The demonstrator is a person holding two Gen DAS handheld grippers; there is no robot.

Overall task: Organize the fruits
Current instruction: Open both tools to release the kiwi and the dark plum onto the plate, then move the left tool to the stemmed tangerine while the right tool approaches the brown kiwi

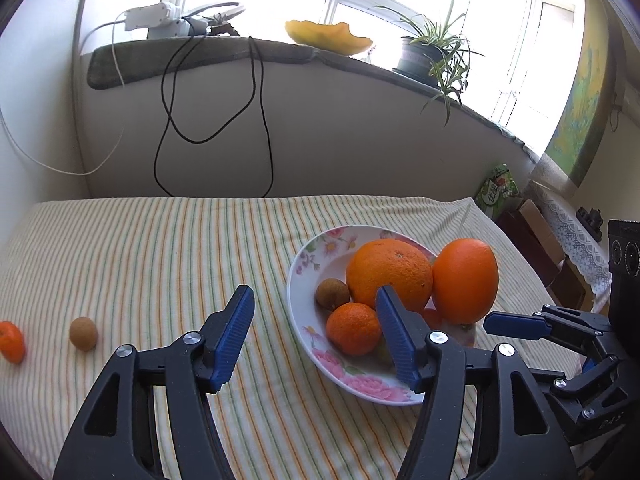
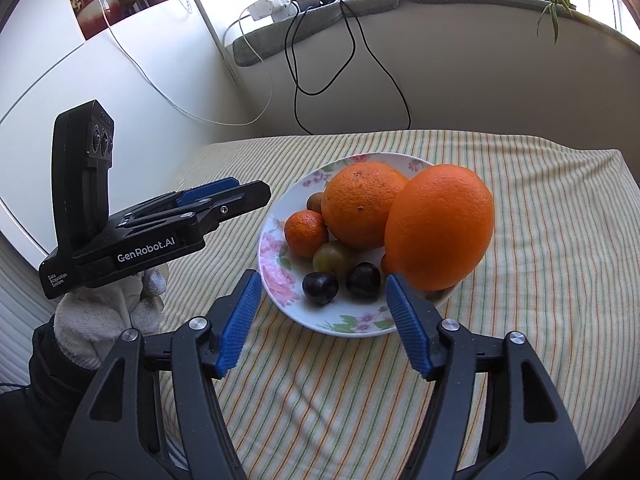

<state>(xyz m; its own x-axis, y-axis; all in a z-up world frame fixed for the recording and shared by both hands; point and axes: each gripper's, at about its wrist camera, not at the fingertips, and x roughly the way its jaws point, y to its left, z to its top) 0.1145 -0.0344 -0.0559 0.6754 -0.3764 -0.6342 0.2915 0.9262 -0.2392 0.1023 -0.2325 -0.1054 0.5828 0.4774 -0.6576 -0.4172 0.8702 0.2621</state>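
Fruits mostly sit in the floral plate (image 1: 304, 280); a mandarin (image 1: 11, 341) and a brown longan (image 1: 83, 333) lie loose toward the bench's left edge. I hold both the left hand-held gripper (image 1: 316, 336) and the right hand-held gripper (image 2: 322, 326) wide open and empty, so next I judge the left must swing over to the longan.

The setting was a room in a home. A table carried a striped tablecloth (image 1: 140, 248) and a floral plate (image 2: 276, 276) of fruit. Behind it ran a padded windowsill (image 1: 200, 54) under a bright window, bearing a potted spider plant (image 1: 434, 54) and a power strip (image 1: 154, 18) with trailing cables. A painting (image 1: 580, 112) hung on the right wall.
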